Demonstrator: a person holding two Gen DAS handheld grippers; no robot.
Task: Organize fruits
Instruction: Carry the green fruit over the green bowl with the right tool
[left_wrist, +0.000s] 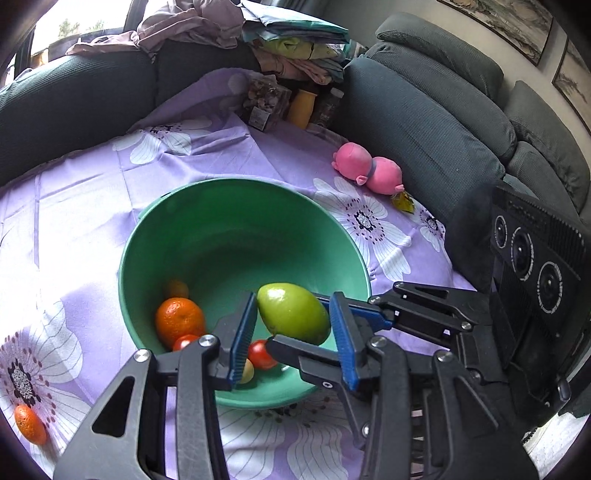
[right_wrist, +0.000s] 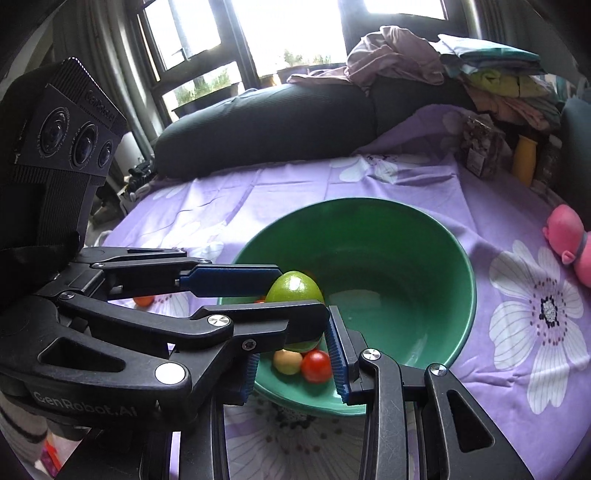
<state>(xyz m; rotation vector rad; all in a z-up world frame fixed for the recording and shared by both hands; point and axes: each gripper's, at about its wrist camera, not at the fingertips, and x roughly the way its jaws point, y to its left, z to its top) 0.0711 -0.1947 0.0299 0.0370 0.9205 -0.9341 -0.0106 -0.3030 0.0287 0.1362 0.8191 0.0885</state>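
Observation:
A green bowl stands on the purple flowered cloth and holds an orange, red cherry tomatoes and a small yellow fruit. My left gripper is over the bowl's near side, its blue pads on both sides of a green mango. The right gripper's finger crosses in front of it from the right. In the right wrist view, my right gripper is open above the bowl's near rim, with the mango, a tomato and the yellow fruit between its fingers.
A second orange lies on the cloth at the near left. A pink pig toy lies to the bowl's far right. A clear box, a yellow bottle and piled clothes stand at the back. Dark sofa cushions ring the table.

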